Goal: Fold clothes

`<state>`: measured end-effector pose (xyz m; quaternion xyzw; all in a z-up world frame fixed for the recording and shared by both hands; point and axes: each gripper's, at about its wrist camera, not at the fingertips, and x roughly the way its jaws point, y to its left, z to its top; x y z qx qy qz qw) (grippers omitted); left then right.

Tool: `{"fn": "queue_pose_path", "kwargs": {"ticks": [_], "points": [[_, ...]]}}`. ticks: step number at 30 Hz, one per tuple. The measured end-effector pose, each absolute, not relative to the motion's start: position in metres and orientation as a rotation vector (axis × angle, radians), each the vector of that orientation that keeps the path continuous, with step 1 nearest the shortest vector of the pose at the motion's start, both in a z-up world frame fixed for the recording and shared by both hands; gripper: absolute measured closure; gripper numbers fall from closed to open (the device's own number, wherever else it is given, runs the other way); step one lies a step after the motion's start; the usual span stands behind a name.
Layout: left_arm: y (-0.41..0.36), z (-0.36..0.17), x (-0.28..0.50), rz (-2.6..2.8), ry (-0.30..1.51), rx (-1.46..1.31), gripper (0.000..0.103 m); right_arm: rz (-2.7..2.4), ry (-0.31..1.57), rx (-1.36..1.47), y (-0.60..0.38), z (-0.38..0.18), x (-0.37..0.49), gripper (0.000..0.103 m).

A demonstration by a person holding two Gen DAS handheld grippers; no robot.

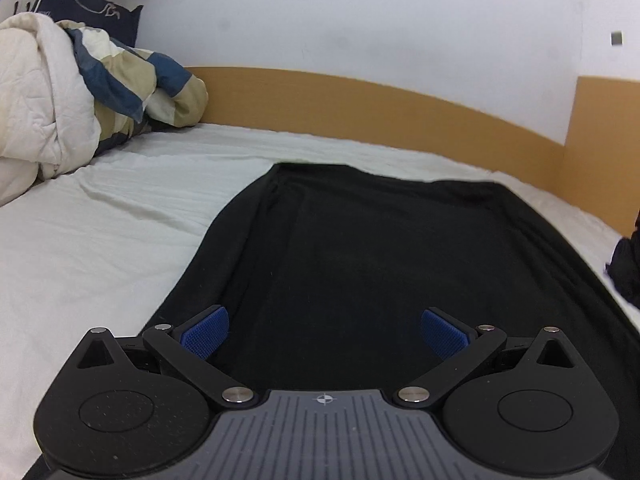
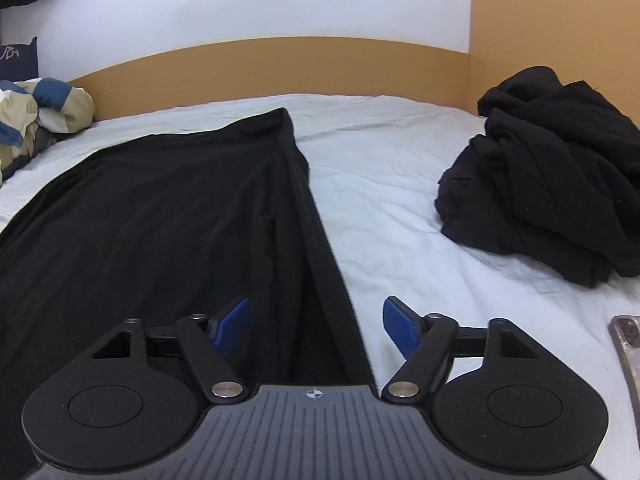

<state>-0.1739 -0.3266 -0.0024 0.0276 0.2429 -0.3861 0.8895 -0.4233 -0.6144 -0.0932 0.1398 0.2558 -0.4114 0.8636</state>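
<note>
Left wrist view: the left gripper point(image 1: 325, 334) has its jaws spread wide, with nothing between the blue ribbed pads point(image 1: 206, 332). It sits over the near part of a black garment point(image 1: 360, 260) laid out flat on the bed point(image 1: 100, 248); whether the pads touch the cloth cannot be told. The gripper body carries only a small crosshair mark, no readable lettering. The garment's far edge runs close to the wooden bed frame point(image 1: 360, 108) along the far side. At the far left corner lies a bundled cream quilt point(image 1: 36, 100) with a blue and beige patterned cover, and behind it a navy pillow point(image 1: 88, 12) bearing a white line drawing whose wording is too small to read.

In the right wrist view the right gripper point(image 2: 316, 328) has its jaws open wide as well, gripping nothing; they straddle the garment's right hem, one pad over black cloth and the other over white sheet. Toward the bed's right side, well apart from the spread garment, sits a crumpled black heap of clothes point(image 2: 548, 176). A phone point(image 2: 630, 352) lies at the right edge, its markings unreadable.
</note>
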Motion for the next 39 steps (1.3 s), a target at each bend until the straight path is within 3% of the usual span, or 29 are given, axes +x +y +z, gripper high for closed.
{"fn": "queue_pose_path", "kwargs": {"ticks": [7, 31, 34, 36, 39], "points": [[-0.336, -0.017, -0.164, -0.815, 0.581, 0.082, 0.001, -0.886, 0.589, 0.277, -0.634, -0.099, -0.430, 0.047], [-0.349, -0.029, -0.160, -0.822, 0.631, 0.137, 0.001, -0.864, 0.553, 0.317, -0.646, -0.124, -0.433, 0.047], [-0.350, -0.029, -0.159, -0.823, 0.633, 0.136, 0.001, -0.835, 0.555, 0.331, -0.648, -0.124, -0.433, 0.034], [-0.350, -0.029, -0.160, -0.824, 0.632, 0.141, 0.001, -0.829, 0.575, 0.339, -0.650, -0.125, -0.431, 0.002], [-0.349, -0.029, -0.159, -0.828, 0.632, 0.134, 0.001, -0.829, 0.601, 0.355, -0.655, -0.123, -0.430, 0.002]]}}
